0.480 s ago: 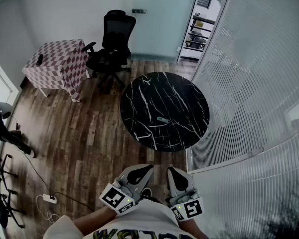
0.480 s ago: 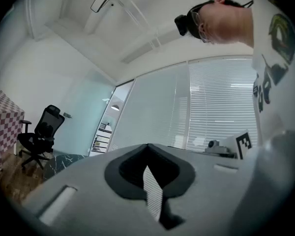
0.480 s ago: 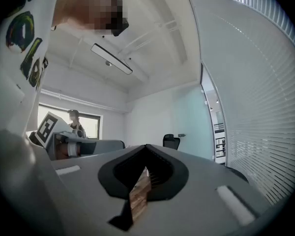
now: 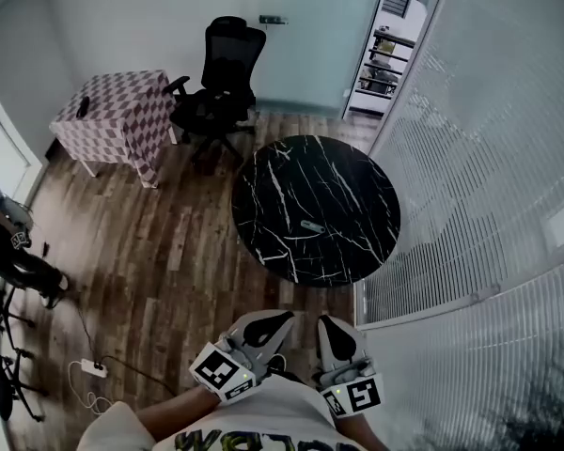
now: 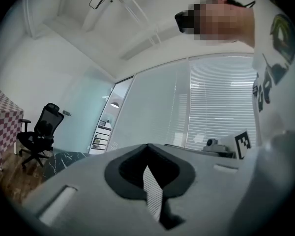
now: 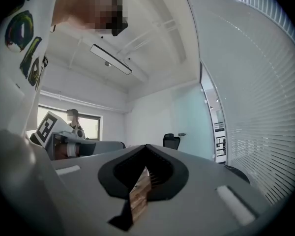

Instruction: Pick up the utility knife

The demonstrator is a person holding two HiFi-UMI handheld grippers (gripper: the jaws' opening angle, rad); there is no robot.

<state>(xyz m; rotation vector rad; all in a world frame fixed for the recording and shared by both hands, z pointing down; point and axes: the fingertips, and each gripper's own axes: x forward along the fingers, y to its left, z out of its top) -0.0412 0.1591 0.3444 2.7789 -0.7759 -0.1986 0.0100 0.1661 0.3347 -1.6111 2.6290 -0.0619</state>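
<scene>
Both grippers are held low and close to the person's body at the bottom of the head view, pointing level, well apart from the table (image 4: 291, 172). The left gripper (image 4: 275, 319) is clenched: in its own view the jaws are seen pressed together with only a thin sliver of background between them, and nothing is gripped. The right gripper (image 4: 328, 326) is likewise clenched and empty in its own view. The marker cubes are seen at the rear of each gripper.

The knife (image 4: 311, 225) lies flat on the round black marble table, right of the table's middle and toward its near edge, with nothing else seen on the top. It is touched by neither gripper.

A black chair (image 4: 218, 83) stands beyond the table, beside a smaller table under a checked cloth (image 4: 117, 111), on which one small dark item (image 4: 83, 106) is placed. Shelves (image 4: 383, 59) are seen through the doorway at the back; some items appear to be stored on them, too small to be told. A power strip (image 4: 92, 368) with its cable lies on the wood floor at lower left. A blind-covered wall (image 4: 479, 158) runs along the right side. A second person (image 4: 14, 247) is partly seen at the left edge.
</scene>
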